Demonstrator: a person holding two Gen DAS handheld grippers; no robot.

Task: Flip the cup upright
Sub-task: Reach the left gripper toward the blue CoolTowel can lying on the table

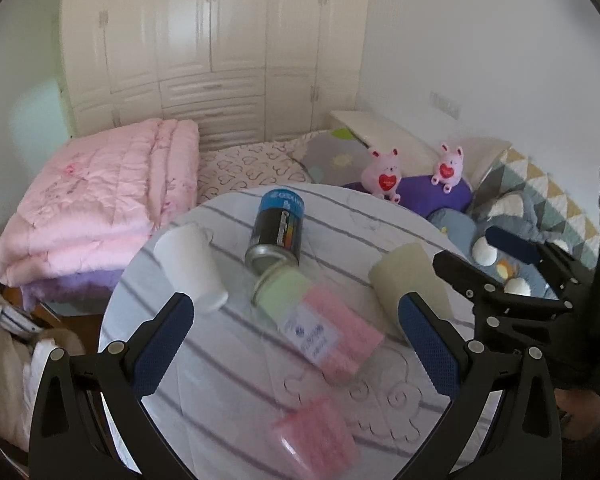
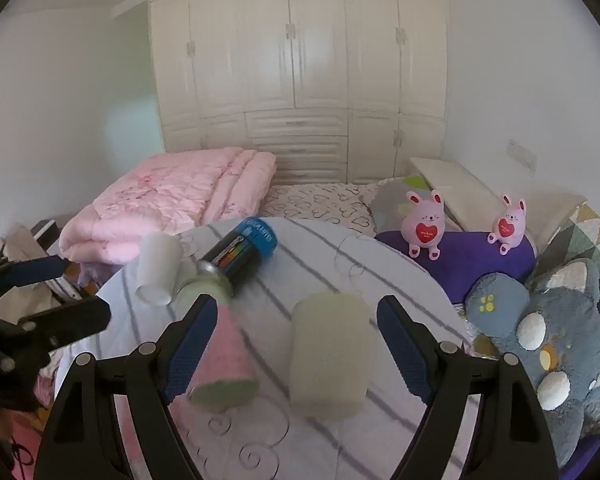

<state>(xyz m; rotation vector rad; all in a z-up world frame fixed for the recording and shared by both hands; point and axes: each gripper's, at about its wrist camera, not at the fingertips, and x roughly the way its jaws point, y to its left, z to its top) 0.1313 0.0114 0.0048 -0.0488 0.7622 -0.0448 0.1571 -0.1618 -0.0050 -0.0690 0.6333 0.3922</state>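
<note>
Between wide right jaws lies the pale cup [image 2: 329, 354], untouched.

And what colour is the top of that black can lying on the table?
Blue. The can has a blue cap, clearest in the left wrist view.

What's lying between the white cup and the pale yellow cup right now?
Between the white cup and pale yellow cup: a green-and-pink bottle and a spray can, both on their sides, shown in both wrist views.
</note>
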